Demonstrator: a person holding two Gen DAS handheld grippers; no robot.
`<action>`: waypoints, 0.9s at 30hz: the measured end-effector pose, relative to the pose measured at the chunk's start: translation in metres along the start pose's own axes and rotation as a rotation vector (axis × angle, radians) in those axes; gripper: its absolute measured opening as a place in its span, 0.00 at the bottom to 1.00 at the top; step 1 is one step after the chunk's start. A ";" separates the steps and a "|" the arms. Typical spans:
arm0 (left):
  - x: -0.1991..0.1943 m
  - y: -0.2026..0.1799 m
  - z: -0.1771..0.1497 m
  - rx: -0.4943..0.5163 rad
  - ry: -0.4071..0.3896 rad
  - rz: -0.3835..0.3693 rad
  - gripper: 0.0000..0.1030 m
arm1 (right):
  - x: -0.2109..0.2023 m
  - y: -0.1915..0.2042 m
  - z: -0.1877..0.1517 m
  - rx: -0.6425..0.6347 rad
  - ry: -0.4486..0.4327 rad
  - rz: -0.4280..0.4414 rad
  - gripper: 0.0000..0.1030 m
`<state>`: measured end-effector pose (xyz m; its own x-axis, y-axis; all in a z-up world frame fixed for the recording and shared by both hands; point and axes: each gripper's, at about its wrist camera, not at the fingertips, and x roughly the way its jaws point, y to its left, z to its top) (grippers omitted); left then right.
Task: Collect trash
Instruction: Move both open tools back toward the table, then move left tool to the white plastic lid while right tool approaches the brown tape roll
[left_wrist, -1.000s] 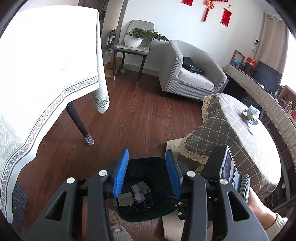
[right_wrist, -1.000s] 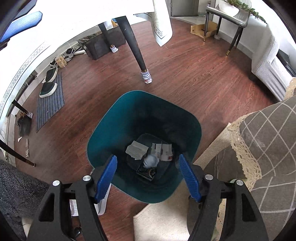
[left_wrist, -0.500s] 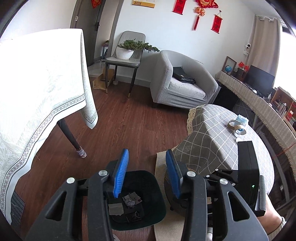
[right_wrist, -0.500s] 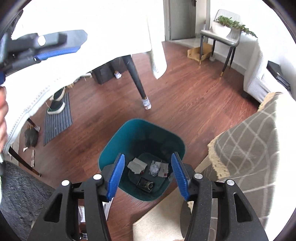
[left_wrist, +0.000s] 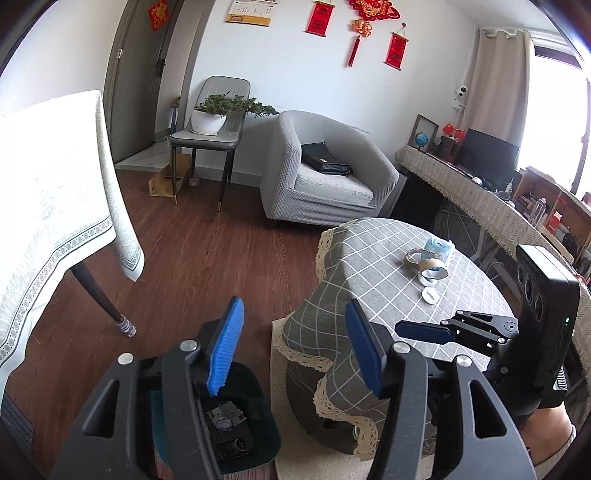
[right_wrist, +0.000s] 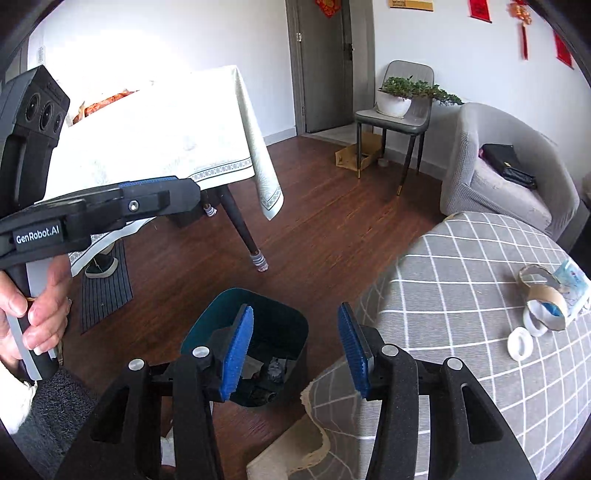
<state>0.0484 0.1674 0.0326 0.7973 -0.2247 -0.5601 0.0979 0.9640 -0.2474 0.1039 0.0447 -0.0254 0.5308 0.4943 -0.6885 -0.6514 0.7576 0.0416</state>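
A teal trash bin (left_wrist: 258, 424) (right_wrist: 258, 314) stands on the wood floor beside the round grey-checked table (left_wrist: 373, 266) (right_wrist: 443, 295), with scraps of paper and dark bits inside. On that table lie cardboard tape rolls (left_wrist: 428, 264) (right_wrist: 546, 295), a blue tissue packet (left_wrist: 437, 247) (right_wrist: 572, 280) and a white ring (left_wrist: 430, 295) (right_wrist: 520, 343). My left gripper (left_wrist: 293, 314) hangs above the bin's right rim and the table edge; its jaws are opening with nothing between them. My right gripper (right_wrist: 295, 314) hovers over the bin, jaws closing on nothing.
A white-clothed table (left_wrist: 55, 192) with a dark leg (right_wrist: 243, 229) stands left of the bin. Behind are a grey armchair (left_wrist: 325, 177), a chair with a potted plant (left_wrist: 210, 122) and a long sideboard (left_wrist: 480, 192). A beige rug (left_wrist: 288, 465) lies under the round table.
Both grippers have risen away from the bin, and the views now take in the round table's top. The left jaws have widened; the right jaws have narrowed.
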 end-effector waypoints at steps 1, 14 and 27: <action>0.003 -0.005 0.001 0.005 0.001 -0.003 0.61 | -0.004 -0.007 -0.001 0.009 -0.006 -0.006 0.47; 0.060 -0.072 0.005 0.092 0.050 -0.074 0.63 | -0.042 -0.106 -0.028 0.122 -0.040 -0.114 0.47; 0.115 -0.122 0.006 0.161 0.107 -0.138 0.63 | -0.065 -0.180 -0.041 0.192 -0.059 -0.180 0.47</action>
<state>0.1320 0.0248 0.0034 0.7030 -0.3613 -0.6126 0.3022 0.9315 -0.2025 0.1651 -0.1412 -0.0178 0.6636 0.3639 -0.6537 -0.4320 0.8997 0.0623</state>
